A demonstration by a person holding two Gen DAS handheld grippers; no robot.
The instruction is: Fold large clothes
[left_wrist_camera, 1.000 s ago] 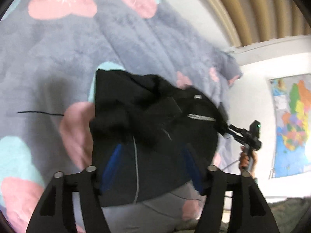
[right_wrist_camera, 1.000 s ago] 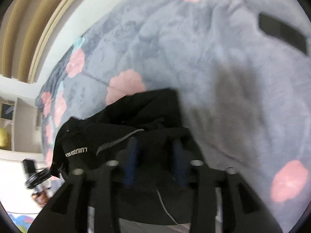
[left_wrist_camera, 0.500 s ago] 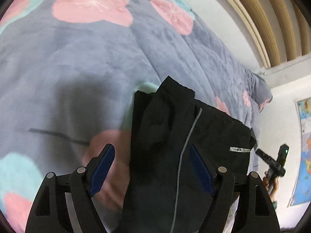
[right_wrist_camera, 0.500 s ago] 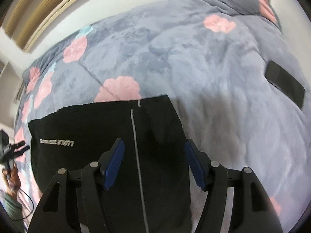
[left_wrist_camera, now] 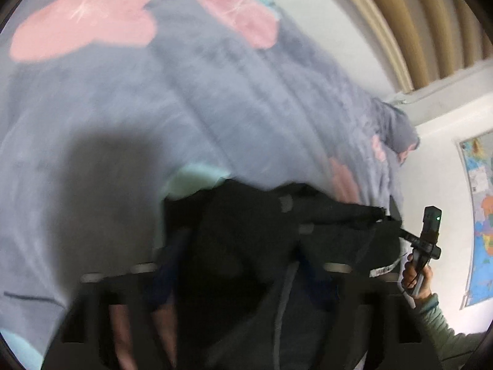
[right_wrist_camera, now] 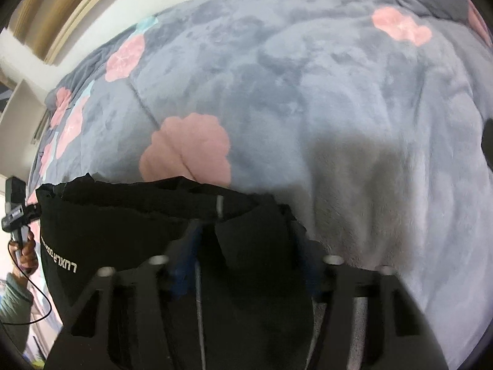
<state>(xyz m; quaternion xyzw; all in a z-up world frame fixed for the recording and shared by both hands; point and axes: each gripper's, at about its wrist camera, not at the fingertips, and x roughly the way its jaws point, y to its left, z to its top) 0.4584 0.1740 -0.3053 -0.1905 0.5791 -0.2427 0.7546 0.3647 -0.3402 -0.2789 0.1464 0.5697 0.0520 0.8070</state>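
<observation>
A black garment point(left_wrist_camera: 246, 246) with a grey stripe and white lettering hangs between my two grippers over the bed; it also shows in the right wrist view point(right_wrist_camera: 129, 225). My left gripper point(left_wrist_camera: 237, 280) has cloth draped between and over its blue-padded fingers; the view is blurred and I cannot tell its state. It shows far left in the right wrist view point(right_wrist_camera: 29, 212), at the garment's corner. My right gripper point(right_wrist_camera: 243, 265) has cloth bunched between its fingers, which stand apart. It appears at the right of the left wrist view point(left_wrist_camera: 400, 231), on the garment's other corner.
A grey plush blanket point(right_wrist_camera: 308, 92) with pink and teal flowers covers the bed point(left_wrist_camera: 154, 92). A dark flat object point(right_wrist_camera: 486, 145) lies at the right edge. A wall map point(left_wrist_camera: 480, 203) hangs at right, and beige curtains point(left_wrist_camera: 416, 15) hang behind.
The garment was spread flat half a second ago; now it is raised and bunched between both grippers. The left wrist view has blurred with motion.
</observation>
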